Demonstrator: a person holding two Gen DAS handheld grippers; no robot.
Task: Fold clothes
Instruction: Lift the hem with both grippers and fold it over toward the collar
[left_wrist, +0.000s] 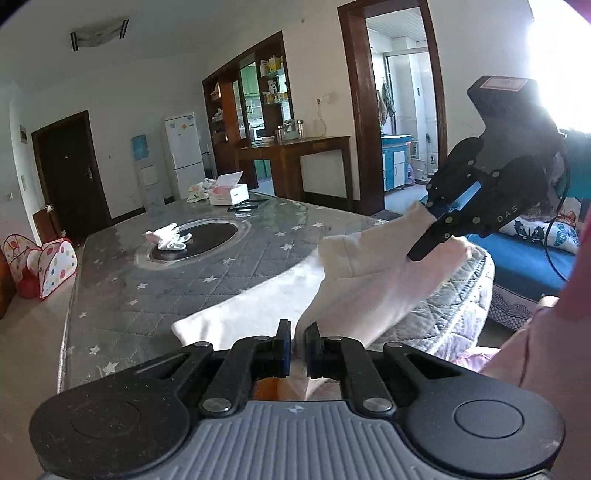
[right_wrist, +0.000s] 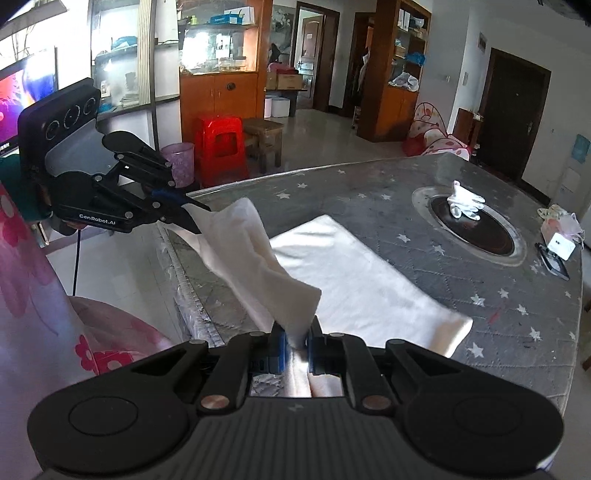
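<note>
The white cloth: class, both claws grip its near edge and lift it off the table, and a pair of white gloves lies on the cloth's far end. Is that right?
Not quite. The left claw and right claw do grip and lift the cloth, but the gloves lie apart from it, on the dark round plate set into the table, as the right wrist view shows.

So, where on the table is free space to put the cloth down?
Free: the grey star-patterned table cover between the white cloth and the dark round inset plate, also the strip left of that plate. Crowded: the plate holds white gloves; the far end holds a white box.
</note>
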